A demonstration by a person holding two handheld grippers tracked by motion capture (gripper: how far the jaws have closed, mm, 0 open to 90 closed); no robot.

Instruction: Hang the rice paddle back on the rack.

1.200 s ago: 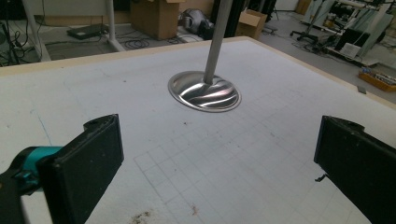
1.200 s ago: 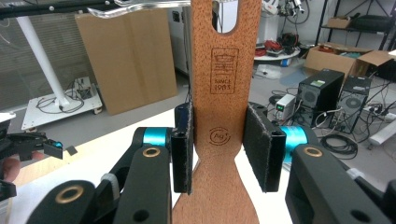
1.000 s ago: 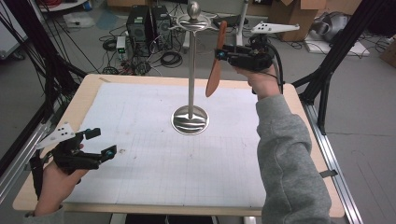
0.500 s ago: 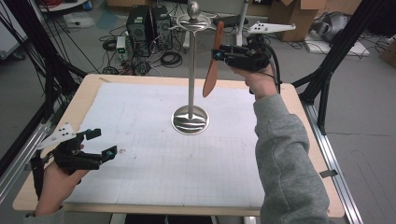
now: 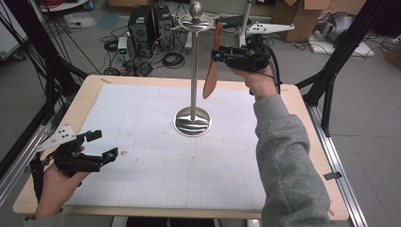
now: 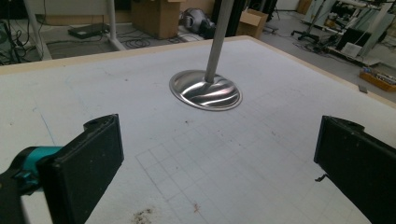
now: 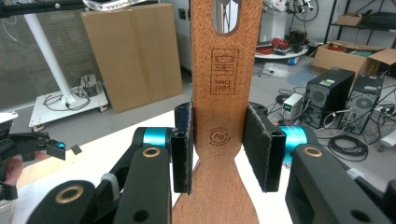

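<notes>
Slightly nearer the stand's (image 5: 193,71) top than before, the spatula (image 5: 212,66) now hangs with its upper end just beside the hooks, while both hands look unmoved. In the high view the right gripper (image 5: 219,55) is held up at the far side of the table (image 5: 85,97), right of the pole, and grips the spatula by its handle; the blade points down, a little tilted, clear of the table. In the right gripper view its pads (image 7: 182,147) press on both edges of the narrow wooden handle (image 7: 219,116), jaws partly closed, with the slot at the handle's end above them. The left gripper (image 5: 100,145) rests low at the near left corner, well apart from the stand. Its jaws stand wide open with nothing between them; beyond them lies the stand's round base (image 6: 205,90).
</notes>
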